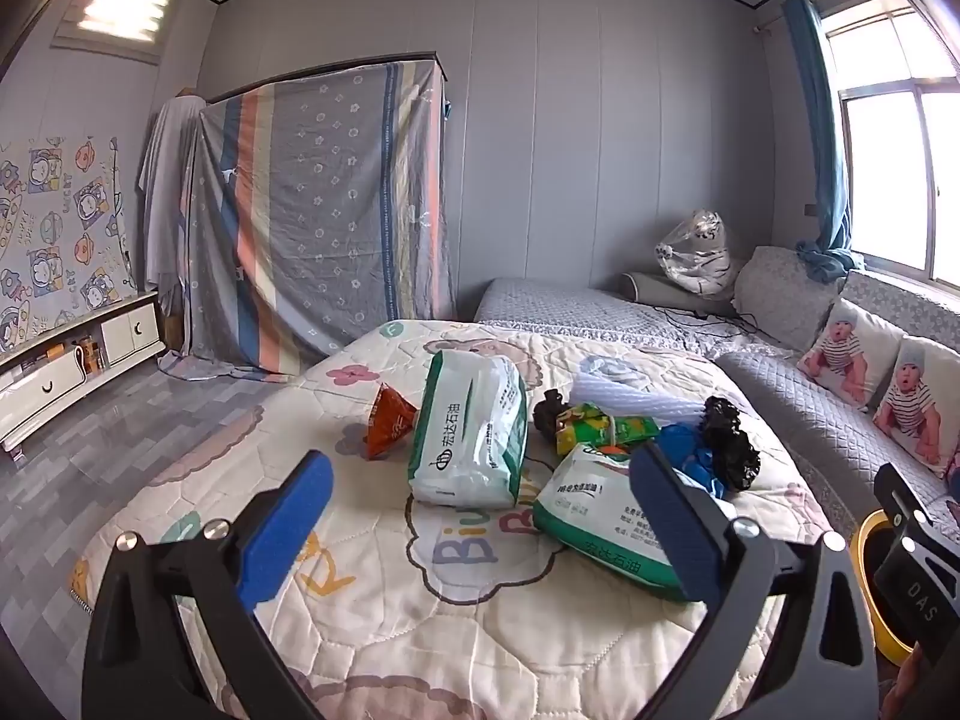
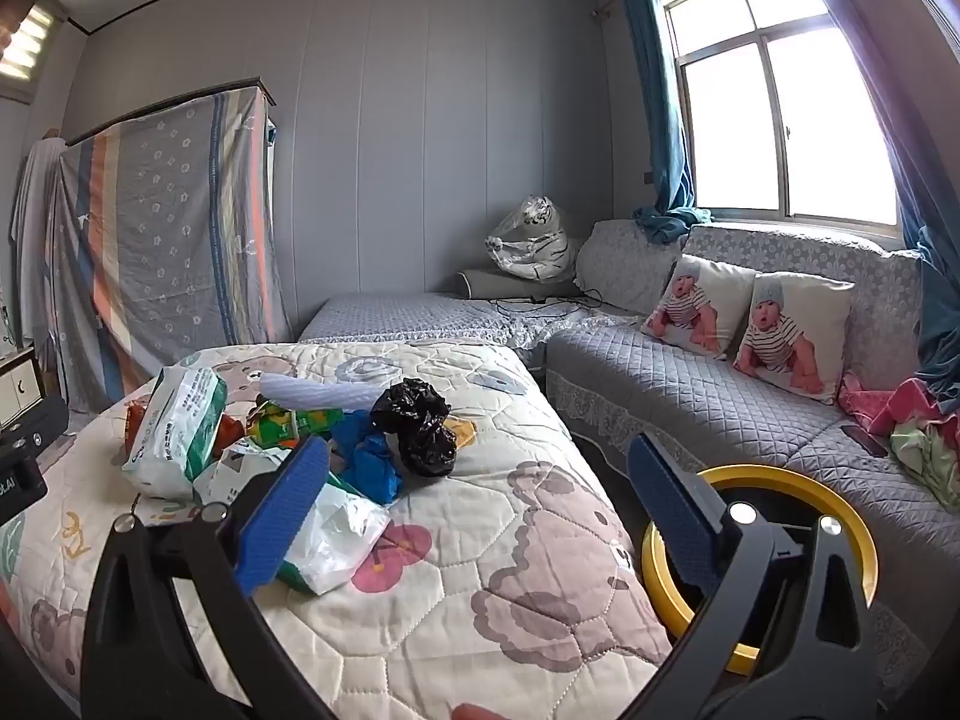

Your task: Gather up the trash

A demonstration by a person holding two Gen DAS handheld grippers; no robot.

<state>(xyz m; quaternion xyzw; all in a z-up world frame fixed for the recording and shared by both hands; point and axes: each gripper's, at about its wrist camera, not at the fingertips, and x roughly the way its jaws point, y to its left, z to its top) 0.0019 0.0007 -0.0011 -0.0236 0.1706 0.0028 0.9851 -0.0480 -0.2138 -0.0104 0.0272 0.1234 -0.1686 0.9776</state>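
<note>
Lying on the quilted bed, left to right, are catalogued: an orange snack wrapper; an upright white-and-green pack; a second white-and-green pack, laid flat; a green-yellow wrapper; a blue bag; a crumpled black bag. The items are clustered, several touching. The left hand-held gripper is held released above the packs, nothing grasped. The right hand-held gripper is likewise spread and unloaded. A yellow-rimmed bin is seen beside the bed.
</note>
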